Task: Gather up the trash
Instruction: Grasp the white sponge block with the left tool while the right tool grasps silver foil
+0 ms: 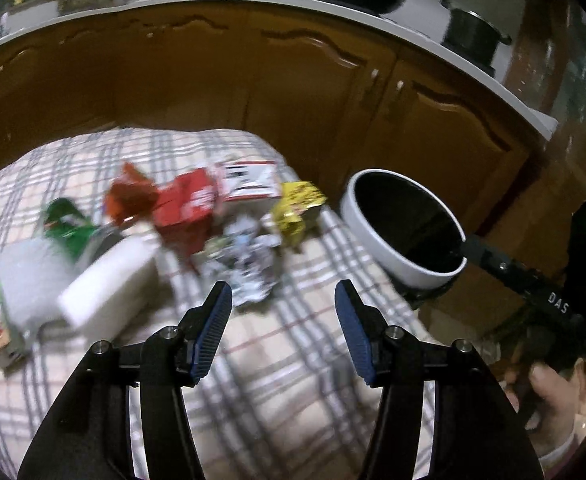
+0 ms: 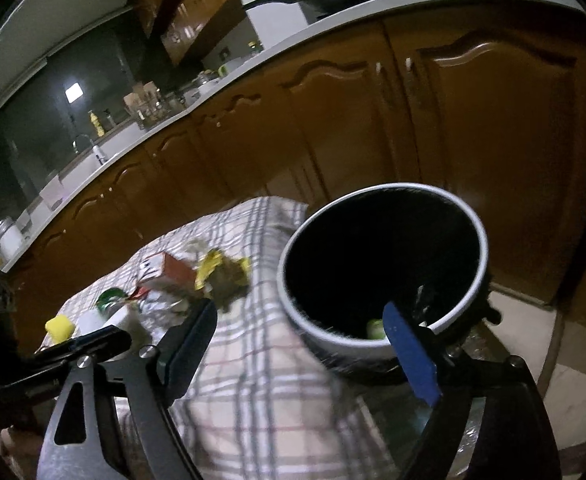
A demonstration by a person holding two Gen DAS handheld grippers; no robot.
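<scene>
Trash (image 1: 249, 256) heaped on checked cloth (image 1: 293, 340), just left of white bin (image 1: 377, 232): crumpled foil, wrappers, cartons; judged light, soft, crushable, best pinched at a raised fold. Left gripper (image 1: 283, 320) and right gripper (image 2: 301, 344) both spread apart, empty

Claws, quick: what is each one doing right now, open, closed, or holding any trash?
Left claw: open, nothing between its pads, over the checked cloth.
Right claw: open wide, empty, at the bin.
</scene>
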